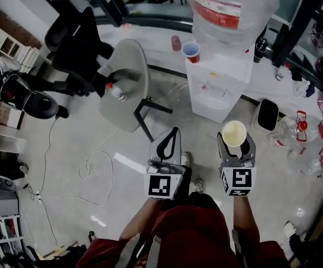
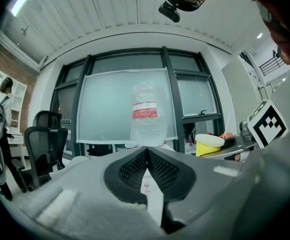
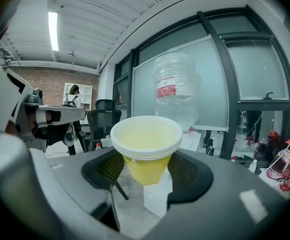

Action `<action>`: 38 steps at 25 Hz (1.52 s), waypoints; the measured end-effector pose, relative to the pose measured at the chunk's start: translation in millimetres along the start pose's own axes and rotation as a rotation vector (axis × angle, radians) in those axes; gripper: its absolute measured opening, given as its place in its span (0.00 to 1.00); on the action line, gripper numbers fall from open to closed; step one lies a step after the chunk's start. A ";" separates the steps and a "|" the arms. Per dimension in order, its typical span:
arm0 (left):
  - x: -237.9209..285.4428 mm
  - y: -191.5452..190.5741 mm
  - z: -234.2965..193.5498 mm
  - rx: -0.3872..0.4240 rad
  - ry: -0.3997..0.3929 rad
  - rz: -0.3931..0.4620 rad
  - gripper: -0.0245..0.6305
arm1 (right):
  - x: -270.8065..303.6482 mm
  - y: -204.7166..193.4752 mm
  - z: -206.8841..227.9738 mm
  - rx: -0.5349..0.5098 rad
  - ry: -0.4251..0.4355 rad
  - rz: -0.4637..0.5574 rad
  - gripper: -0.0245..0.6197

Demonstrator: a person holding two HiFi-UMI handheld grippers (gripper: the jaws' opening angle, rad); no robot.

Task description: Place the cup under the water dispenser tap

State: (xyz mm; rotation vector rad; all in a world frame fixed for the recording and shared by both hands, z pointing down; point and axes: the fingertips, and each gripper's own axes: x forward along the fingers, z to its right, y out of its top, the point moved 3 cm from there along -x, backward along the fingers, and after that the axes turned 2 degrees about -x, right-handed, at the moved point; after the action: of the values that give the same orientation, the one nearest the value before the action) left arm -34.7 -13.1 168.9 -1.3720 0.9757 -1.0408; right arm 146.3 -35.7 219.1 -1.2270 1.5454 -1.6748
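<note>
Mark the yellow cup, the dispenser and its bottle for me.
Yellow cup [image 1: 234, 133]: head view, on its open mouth.
Dispenser [image 1: 217, 91]: head view, on its white body.
Bottle [image 3: 167, 90]: right gripper view, on its red label.

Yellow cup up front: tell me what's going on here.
A person carries a gripper in each hand. The right gripper holds the yellow cup upright between its fingers. The left gripper is shut and empty. The water dispenser, with a big bottle on top, stands ahead on the floor; the cup is not yet at it.
</note>
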 end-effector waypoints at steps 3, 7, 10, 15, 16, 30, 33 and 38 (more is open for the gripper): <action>21.5 -21.4 -12.0 -0.011 -0.019 -0.011 0.03 | 27.8 -15.9 -4.0 -0.004 0.006 -0.015 0.45; 47.1 -54.9 -29.6 -0.028 -0.040 -0.040 0.03 | 63.4 -42.8 -11.4 -0.015 0.014 -0.051 0.45; 69.1 -83.5 -46.1 -0.031 -0.049 -0.050 0.03 | 95.4 -67.7 -14.1 -0.014 0.013 -0.078 0.45; 97.9 -139.9 -72.5 -0.047 -0.041 -0.094 0.03 | 148.7 -115.6 -21.4 -0.006 0.031 -0.119 0.45; 101.9 -151.4 -75.7 -0.045 -0.043 -0.104 0.03 | 157.7 -126.1 -22.5 -0.001 0.033 -0.129 0.45; 136.7 -303.7 -102.6 -0.049 -0.077 -0.217 0.03 | 259.0 -274.7 -44.4 0.037 0.067 -0.229 0.45; 144.5 -332.2 -107.1 -0.039 -0.088 -0.235 0.03 | 275.6 -299.7 -42.6 0.051 0.056 -0.242 0.45; 149.7 -372.4 -107.7 -0.080 -0.098 -0.272 0.03 | 298.0 -332.7 -37.8 0.065 0.034 -0.264 0.45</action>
State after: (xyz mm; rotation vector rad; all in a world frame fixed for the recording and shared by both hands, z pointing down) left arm -99.2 -164.8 550.3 -1.6397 0.7796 -1.1324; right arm 44.6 -212.0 618.4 -1.4252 1.3844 -1.9043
